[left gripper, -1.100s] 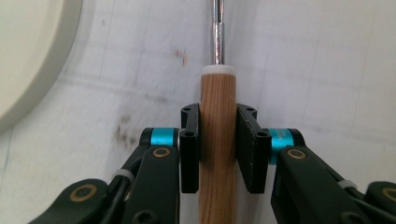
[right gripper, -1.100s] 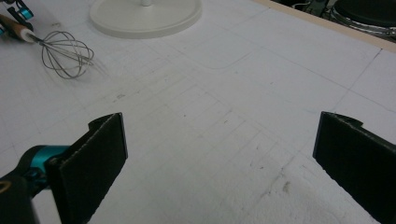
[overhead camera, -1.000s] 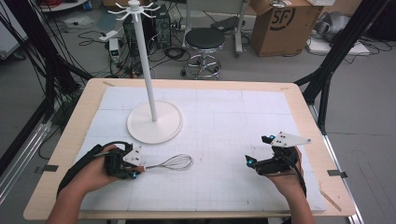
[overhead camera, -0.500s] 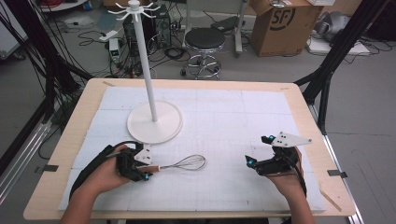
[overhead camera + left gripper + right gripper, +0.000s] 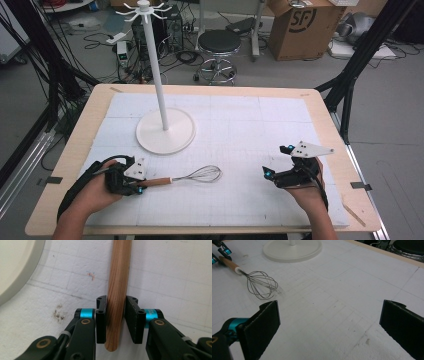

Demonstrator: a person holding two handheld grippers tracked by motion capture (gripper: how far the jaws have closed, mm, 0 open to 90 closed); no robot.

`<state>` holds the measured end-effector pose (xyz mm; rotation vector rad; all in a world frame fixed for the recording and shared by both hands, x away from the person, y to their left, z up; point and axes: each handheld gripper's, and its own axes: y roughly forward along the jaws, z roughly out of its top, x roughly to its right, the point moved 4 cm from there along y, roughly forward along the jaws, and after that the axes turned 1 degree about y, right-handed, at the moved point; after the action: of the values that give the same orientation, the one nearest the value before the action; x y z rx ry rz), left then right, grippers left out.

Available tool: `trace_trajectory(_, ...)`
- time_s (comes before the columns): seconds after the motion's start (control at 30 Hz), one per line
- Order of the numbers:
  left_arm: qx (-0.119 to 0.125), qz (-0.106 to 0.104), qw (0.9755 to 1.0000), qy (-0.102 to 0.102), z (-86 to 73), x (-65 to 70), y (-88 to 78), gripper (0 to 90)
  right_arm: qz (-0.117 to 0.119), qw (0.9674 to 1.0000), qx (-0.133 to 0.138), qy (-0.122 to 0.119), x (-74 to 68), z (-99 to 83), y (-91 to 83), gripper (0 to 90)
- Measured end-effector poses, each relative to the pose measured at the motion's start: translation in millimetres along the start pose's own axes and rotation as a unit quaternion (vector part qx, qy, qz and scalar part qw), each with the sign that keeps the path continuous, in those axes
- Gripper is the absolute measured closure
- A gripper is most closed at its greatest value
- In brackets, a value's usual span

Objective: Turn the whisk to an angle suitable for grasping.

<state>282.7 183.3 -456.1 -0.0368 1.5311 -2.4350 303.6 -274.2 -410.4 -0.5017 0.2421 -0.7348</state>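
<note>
while left gripper [image 5: 115, 317] clamps whisk [image 5: 187, 177] | wooden handle, wire head | right gripper [image 5: 329, 327] wide open, empty

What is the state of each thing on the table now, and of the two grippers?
Whisk: lying flat on the mat, its wooden handle between the left gripper's jaws.
Left gripper: jaws have just been closing, now shut on the handle.
Right gripper: jaws wide open, nothing between them, resting apart from the whisk.
Hook stand: upright on its round base, hooks bare.
</note>
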Motion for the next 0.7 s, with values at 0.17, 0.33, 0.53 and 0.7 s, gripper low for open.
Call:
trace_trajectory(0.17, 0.001, -0.003, 0.9998, 0.018, 12.3, 1.8, 5.4, 73.0, 0.001, 1.0, 0.001, 0.004, 0.9, -0.1, -1.1, 1.8)
trace_trajectory(0.33, 0.005, -0.008, 0.9991, 0.04, 34.6, 2.6, 16.5, 73.0, 0.001, 1.0, 0.004, 0.006, 1.6, -0.2, -2.1, 1.8)
trace_trajectory(0.53, 0.019, -0.015, 0.9983, 0.053, 64.3, 3.8, 32.0, 73.1, 0.0, 0.9999, 0.008, 0.009, 3.3, -0.2, -4.1, 1.8)
trace_trajectory(0.7, 0.03, -0.023, 0.9979, 0.053, 86.3, 3.7, 43.5, 73.0, 0.001, 0.9999, 0.008, 0.01, 3.6, -0.4, -4.4, 1.8)
